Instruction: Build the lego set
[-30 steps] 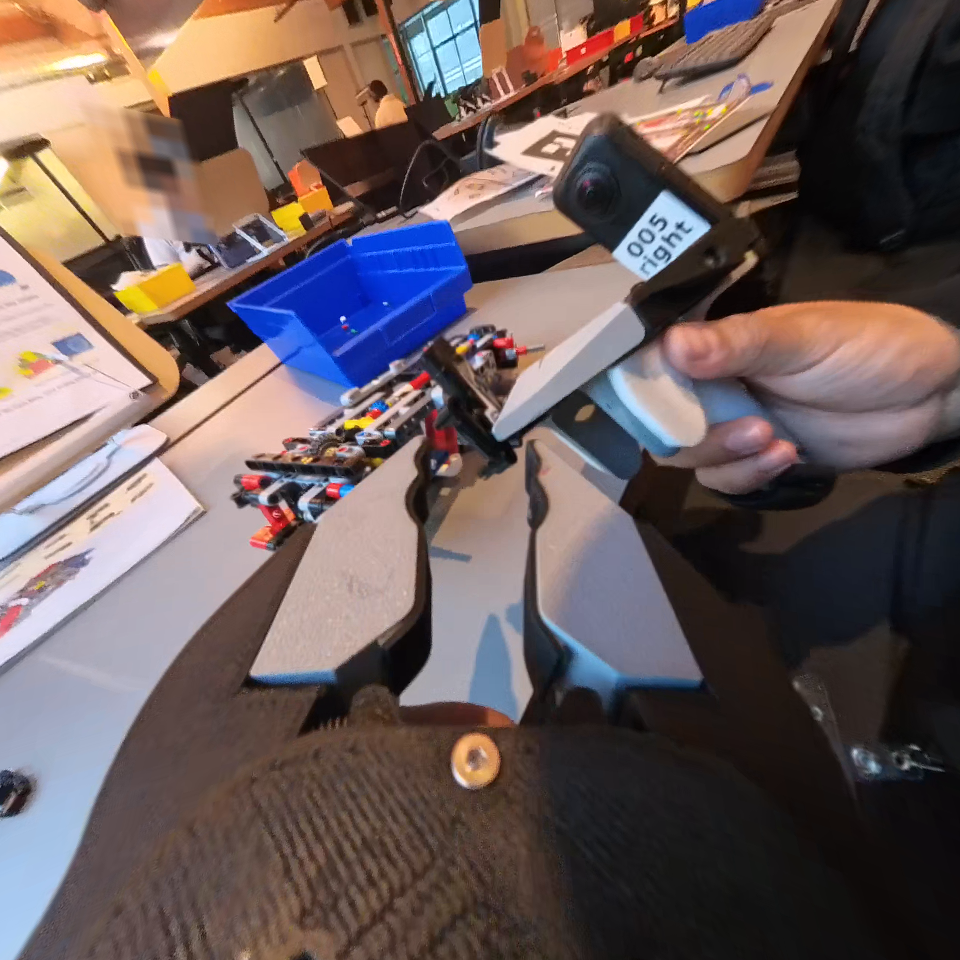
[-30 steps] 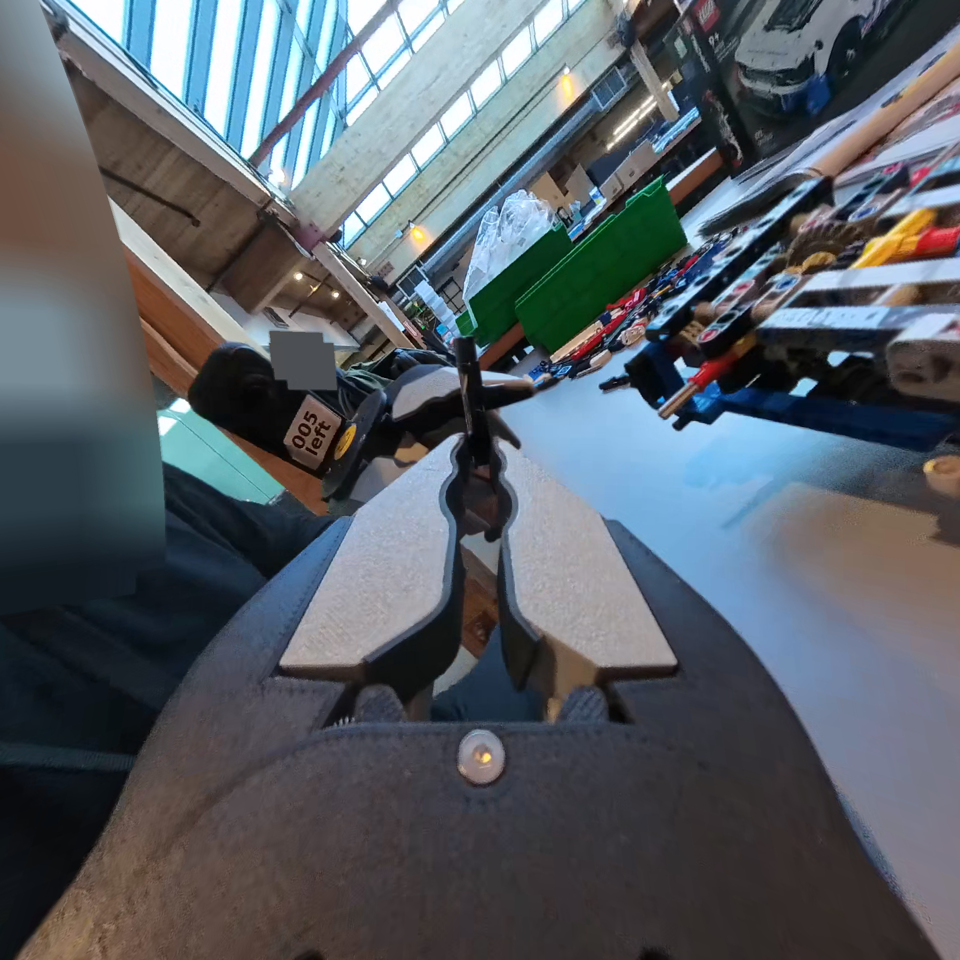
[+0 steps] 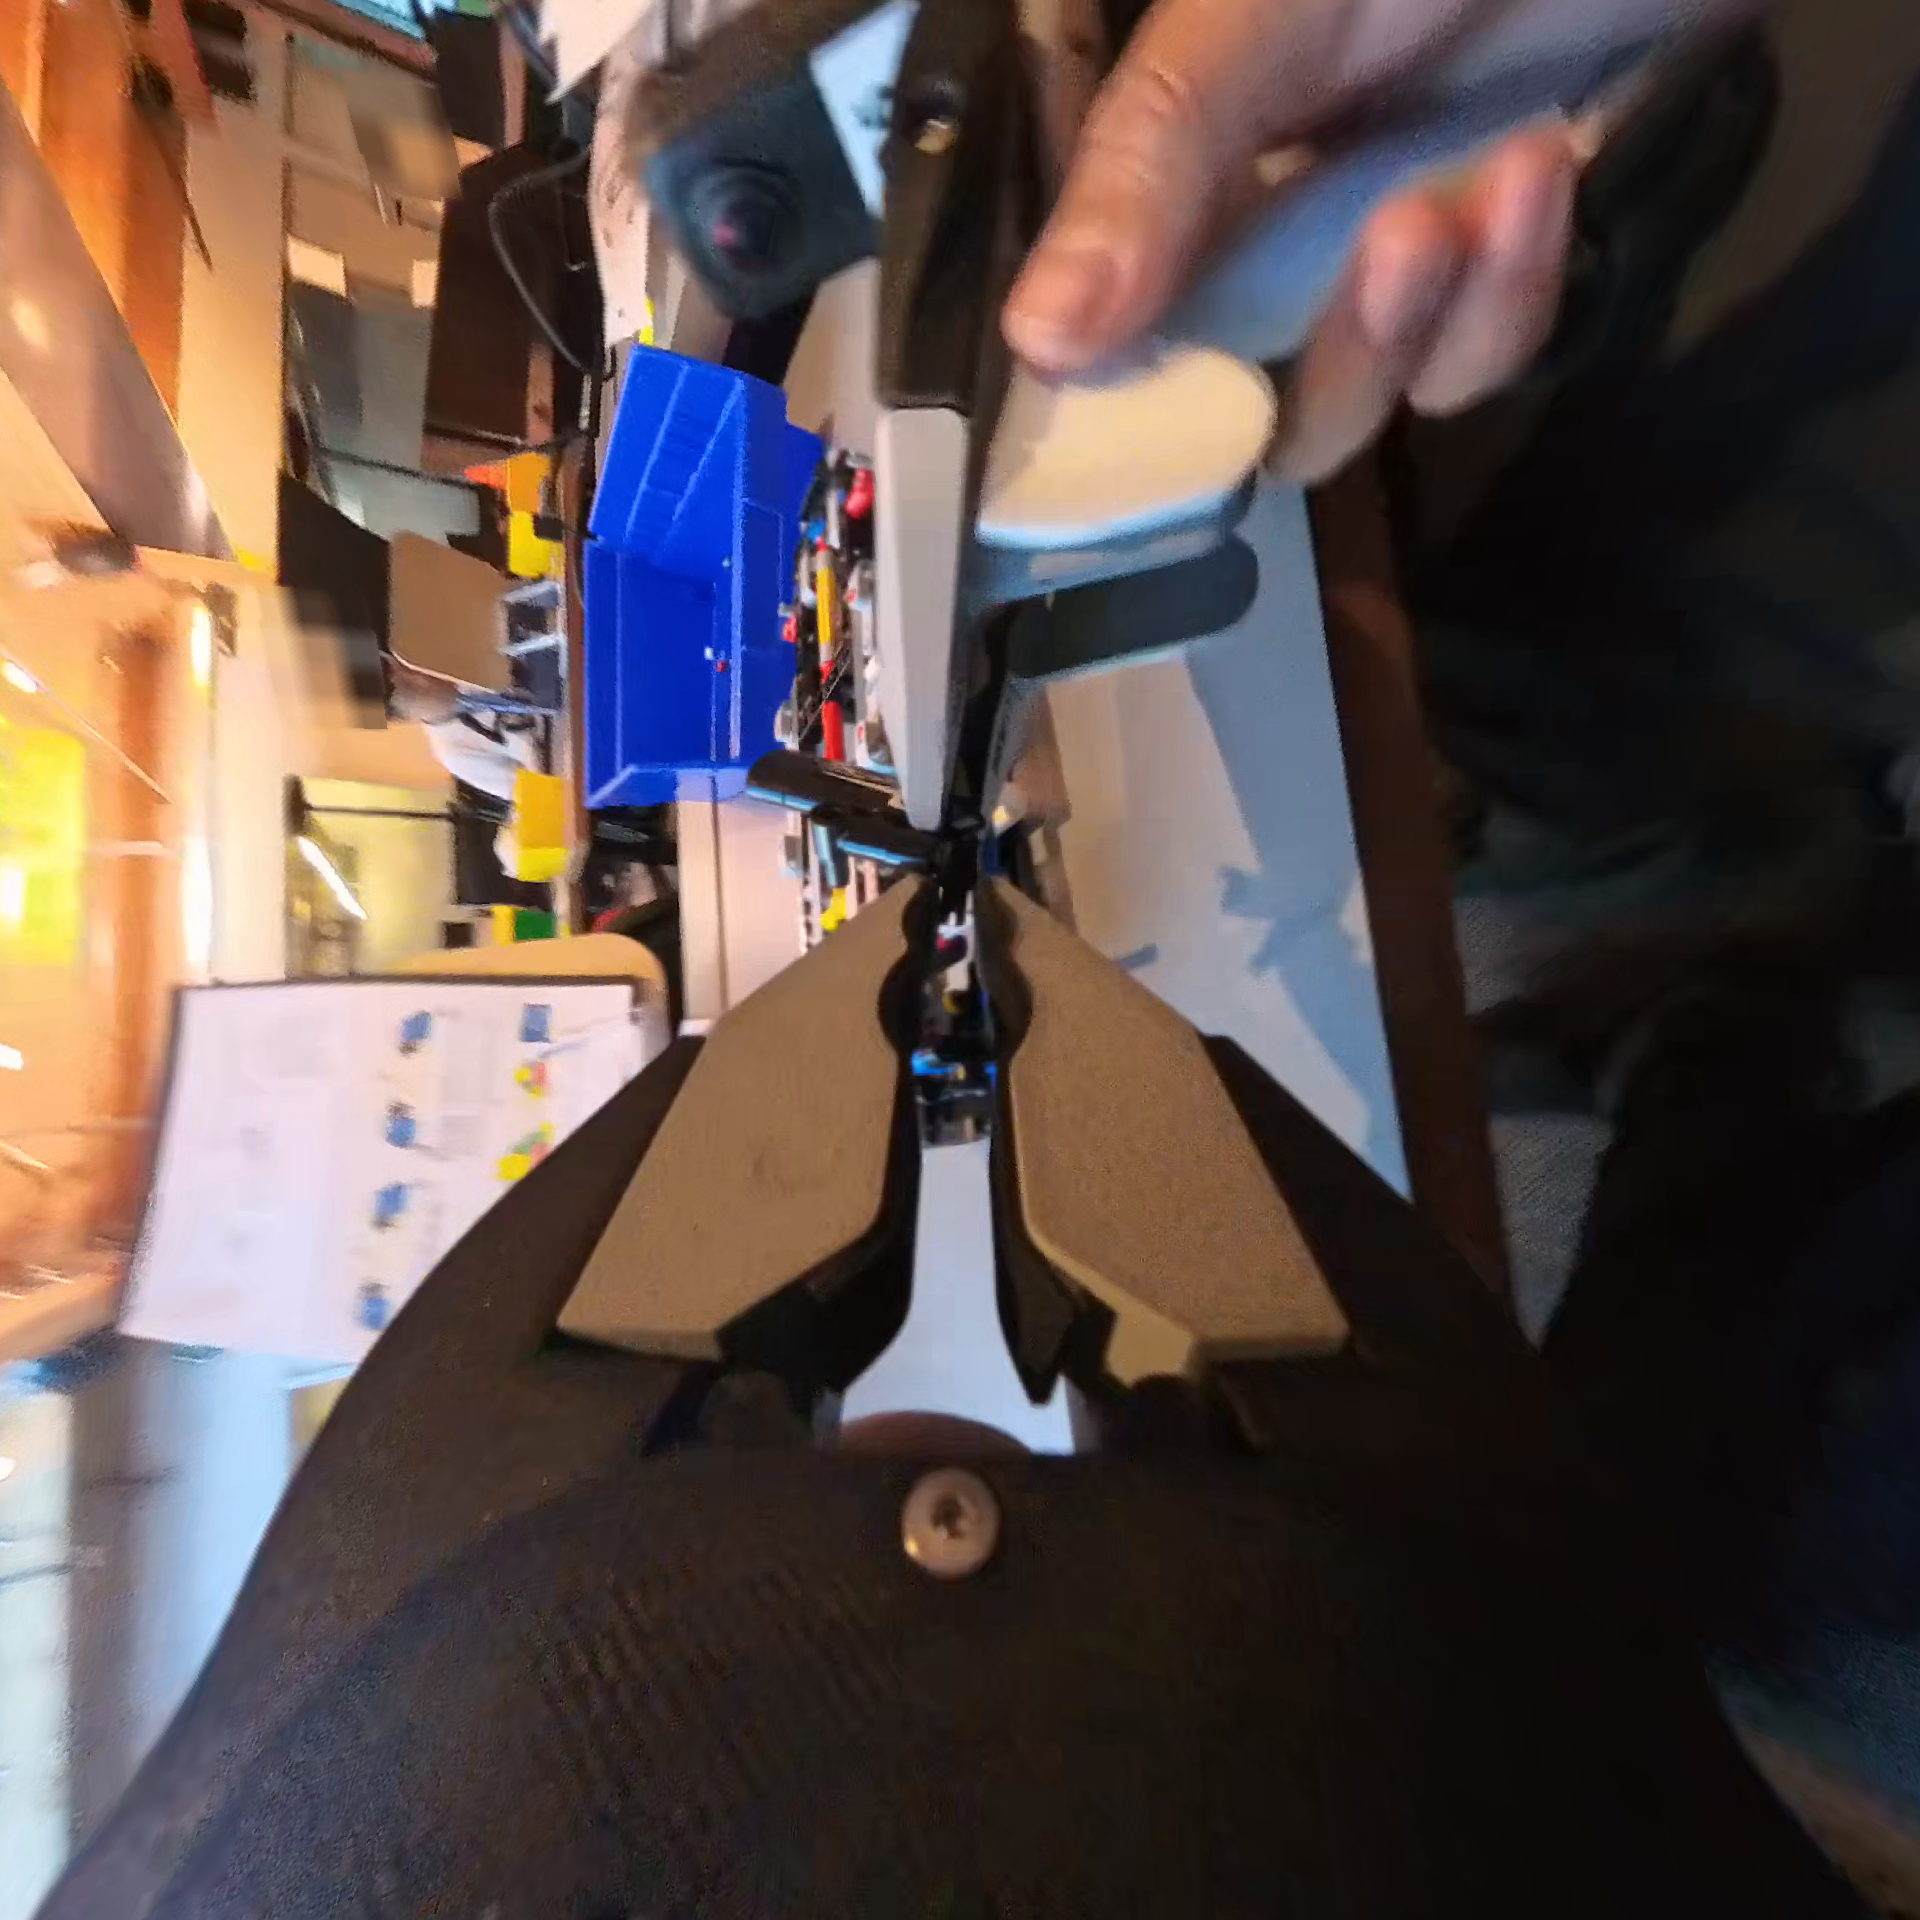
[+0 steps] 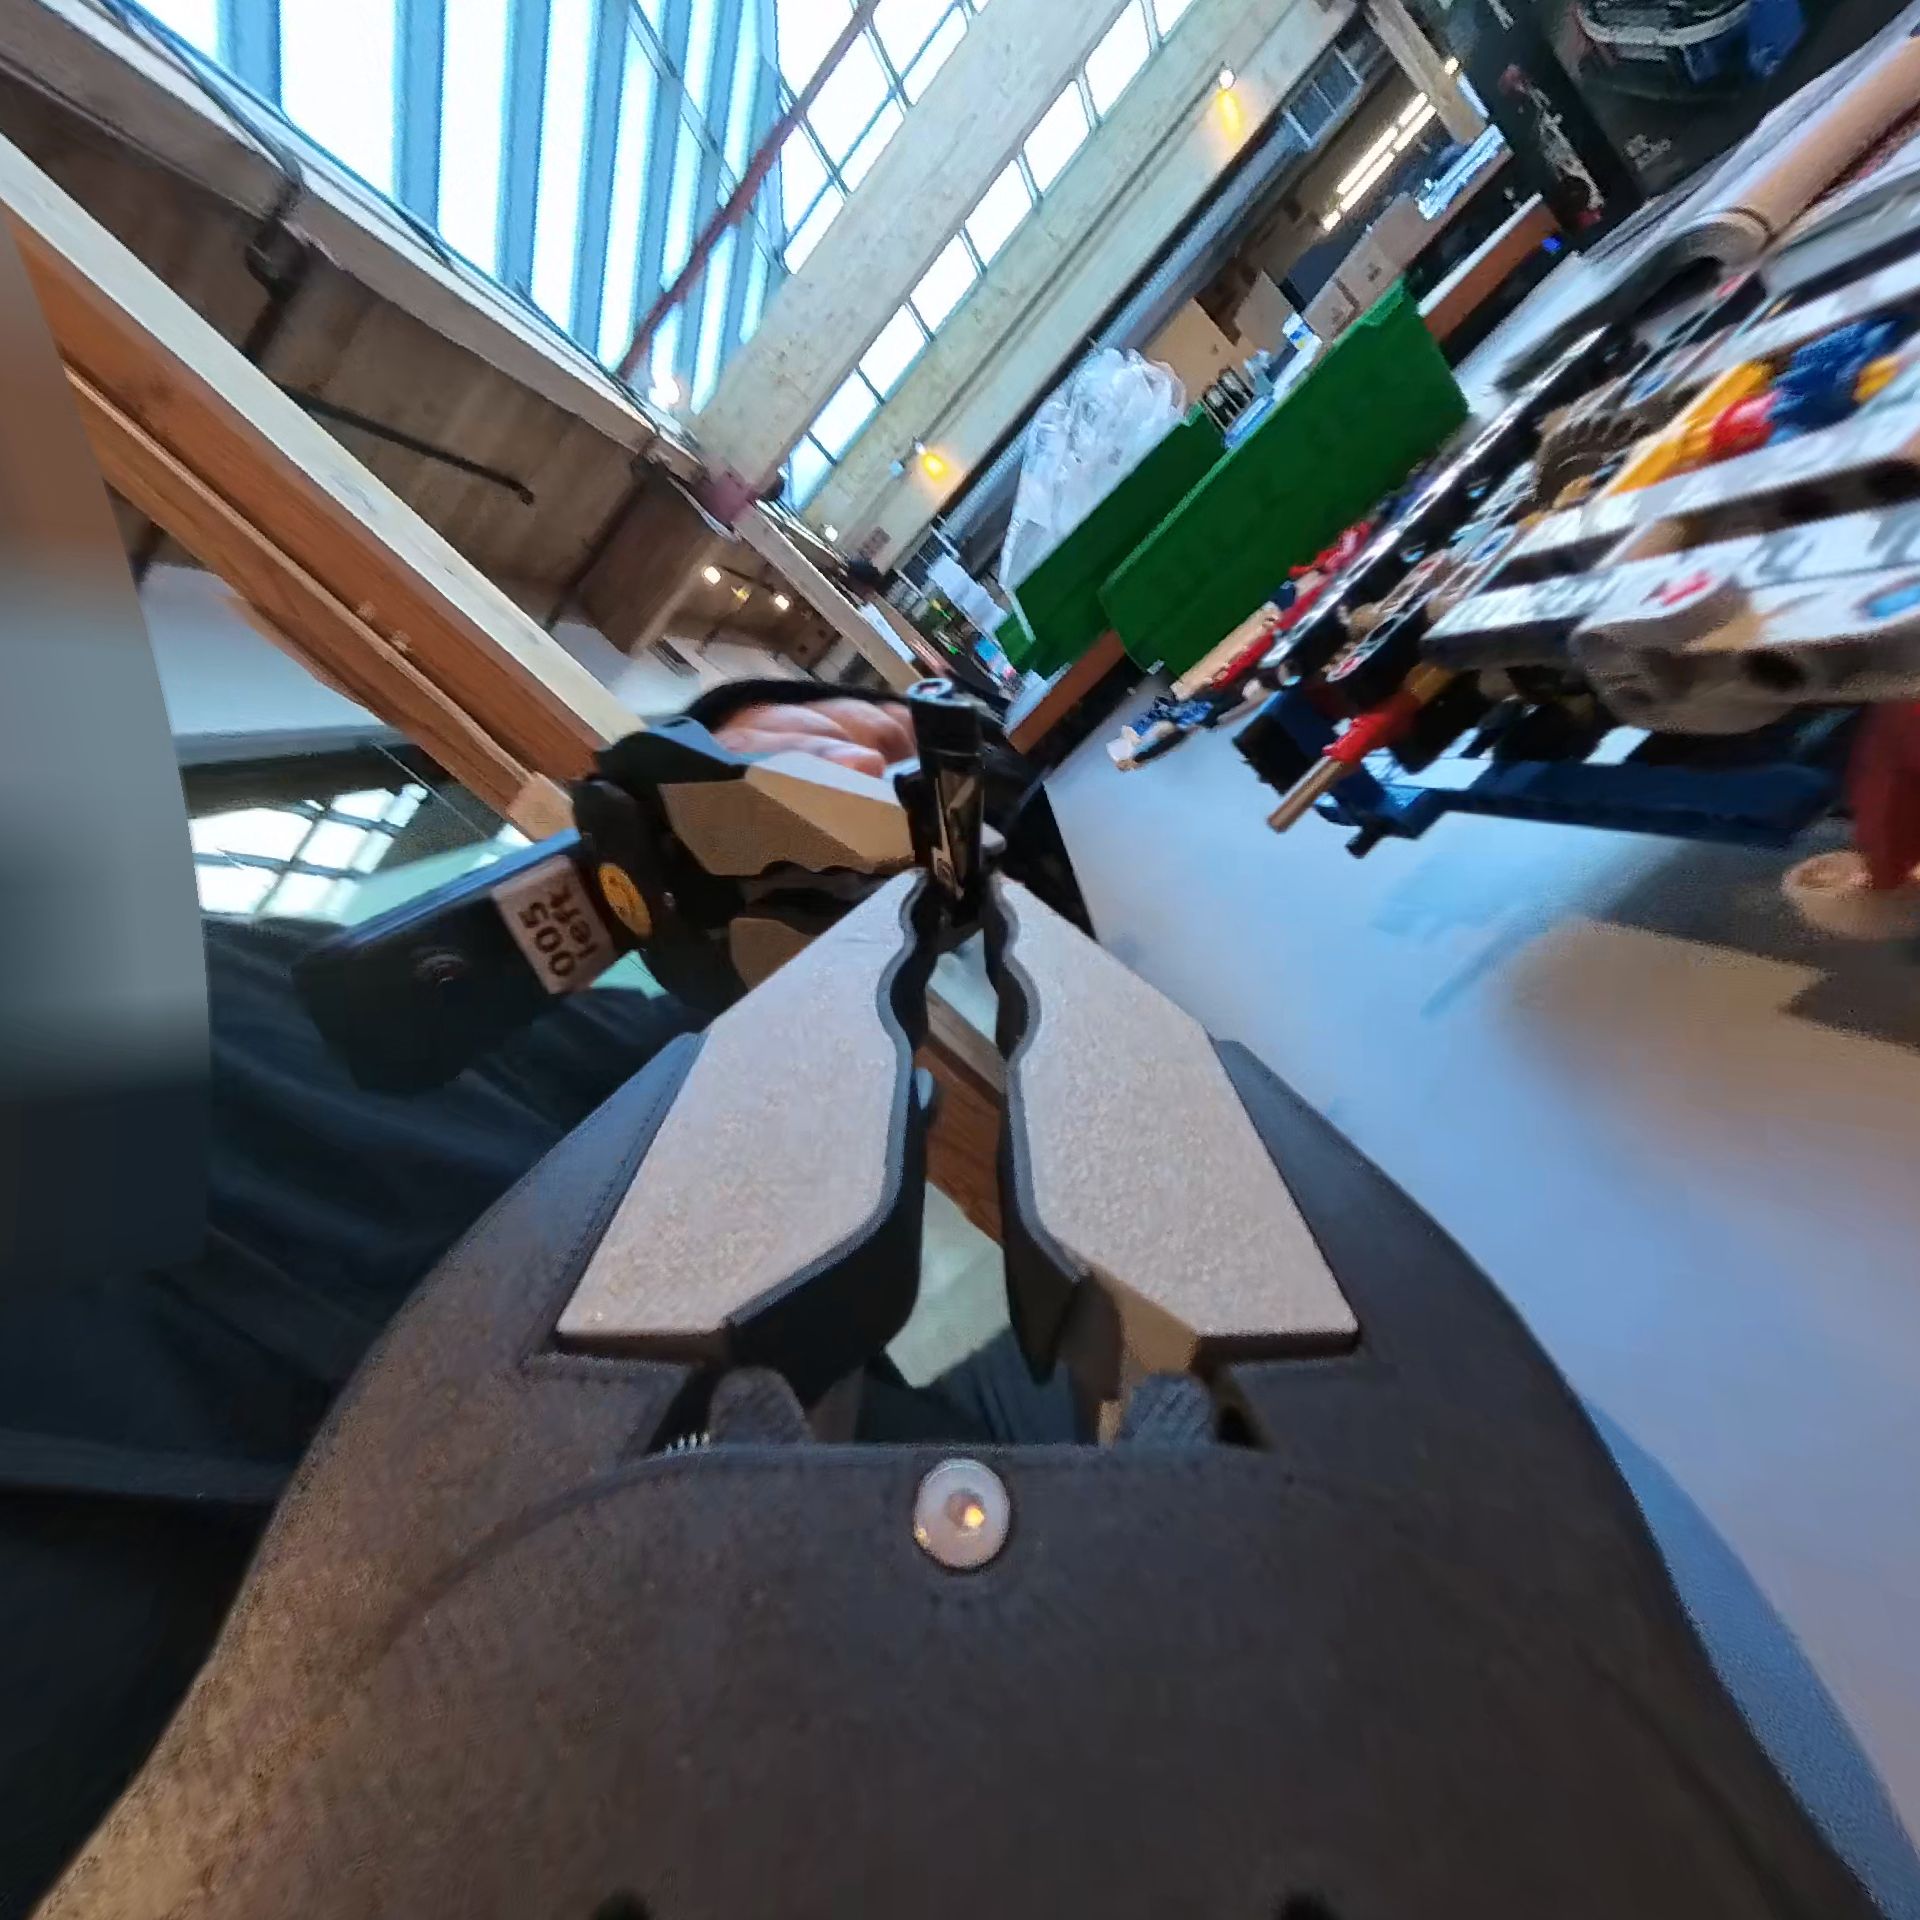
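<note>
A small black lego piece [image 4: 943, 769] with blue pins is held in the air between both grippers. My right gripper [image 4: 951, 896] is shut on its lower end. My left gripper [image 3: 951, 896] has its tips closed on the same piece [image 3: 831, 808], which sticks out to the left of them. In the left wrist view the right gripper [image 3: 948, 826] comes down from above, held by a hand [image 3: 1299, 239]. In the right wrist view the left gripper [image 4: 906, 816] reaches in from the left. The part-built lego model [image 4: 1662, 613] lies on the grey table [image 4: 1507, 1091]; it also shows in the left wrist view [image 3: 831, 623].
A blue bin [image 3: 675, 603] stands behind the model. An instruction sheet [image 3: 364, 1164] stands on a holder at the left. Green bins [image 4: 1247, 520] and loose lego parts [image 4: 1174, 717] lie at the table's far end. The table's wooden edge [image 4: 966, 1091] runs under the grippers. Only a small space, under 4 cm, lies between the two pairs of fingers.
My left gripper has rolled about a quarter turn, moved up to the right gripper's tips and closed on the black piece. The right gripper still holds that piece.
</note>
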A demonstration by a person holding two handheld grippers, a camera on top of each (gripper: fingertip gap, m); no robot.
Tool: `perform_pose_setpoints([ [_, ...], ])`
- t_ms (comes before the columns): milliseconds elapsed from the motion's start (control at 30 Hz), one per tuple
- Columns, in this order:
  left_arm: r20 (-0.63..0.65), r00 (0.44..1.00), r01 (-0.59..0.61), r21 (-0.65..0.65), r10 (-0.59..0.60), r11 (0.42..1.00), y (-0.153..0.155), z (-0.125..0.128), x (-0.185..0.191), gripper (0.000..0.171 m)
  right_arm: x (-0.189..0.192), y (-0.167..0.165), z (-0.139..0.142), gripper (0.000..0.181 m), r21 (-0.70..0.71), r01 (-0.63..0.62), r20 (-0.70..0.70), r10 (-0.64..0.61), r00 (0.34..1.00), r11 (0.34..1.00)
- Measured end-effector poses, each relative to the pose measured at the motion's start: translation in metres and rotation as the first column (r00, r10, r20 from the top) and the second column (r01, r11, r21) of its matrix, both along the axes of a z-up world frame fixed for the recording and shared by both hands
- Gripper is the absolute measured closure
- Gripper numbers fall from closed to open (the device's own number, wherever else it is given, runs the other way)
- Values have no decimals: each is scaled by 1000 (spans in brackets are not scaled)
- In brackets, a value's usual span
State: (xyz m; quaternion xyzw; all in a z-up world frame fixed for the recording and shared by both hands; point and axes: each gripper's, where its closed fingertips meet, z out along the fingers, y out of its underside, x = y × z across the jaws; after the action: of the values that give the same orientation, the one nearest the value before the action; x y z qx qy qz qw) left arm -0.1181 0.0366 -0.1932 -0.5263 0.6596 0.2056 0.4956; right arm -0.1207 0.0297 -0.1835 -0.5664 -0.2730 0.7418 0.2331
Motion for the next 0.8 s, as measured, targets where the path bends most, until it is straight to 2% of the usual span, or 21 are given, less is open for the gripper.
perform_pose_setpoints([
  [133, -150, 986, 88, 97, -73, 991, 6, -4, -2, 169, 3, 8, -6, 174, 99, 0, 99, -10, 995, 995],
  [233, -317, 938, 211, 210, -138, 955, 9, -6, -7, 169, 13, 14, -3, 154, 215, -57, 179, 19, 984, 975],
  [300, -395, 898, 287, 197, -193, 937, 5, -13, -10, 169, 19, 10, 2, 148, 318, -157, 244, 79, 967, 935],
  [367, -430, 867, 346, 154, -252, 926, -2, -21, -7, 169, 18, 2, -3, 148, 462, -254, 343, 93, 935, 850],
  [467, -433, 849, 387, 121, -302, 914, -8, -25, 1, 169, 9, -9, -22, 149, 620, -389, 485, 57, 872, 681],
  [567, -392, 858, 389, 77, -331, 918, -9, -26, 6, 169, 2, -8, -29, 164, 717, -411, 515, -30, 857, 563],
  [633, -354, 864, 393, 26, -359, 919, -13, -29, 6, 169, 3, -11, -31, 165, 717, -429, 522, -14, 853, 549],
  [800, -251, 871, 410, -98, -422, 907, -25, -33, 8, 168, 8, -20, -34, 165, 658, -477, 544, 70, 836, 583],
])
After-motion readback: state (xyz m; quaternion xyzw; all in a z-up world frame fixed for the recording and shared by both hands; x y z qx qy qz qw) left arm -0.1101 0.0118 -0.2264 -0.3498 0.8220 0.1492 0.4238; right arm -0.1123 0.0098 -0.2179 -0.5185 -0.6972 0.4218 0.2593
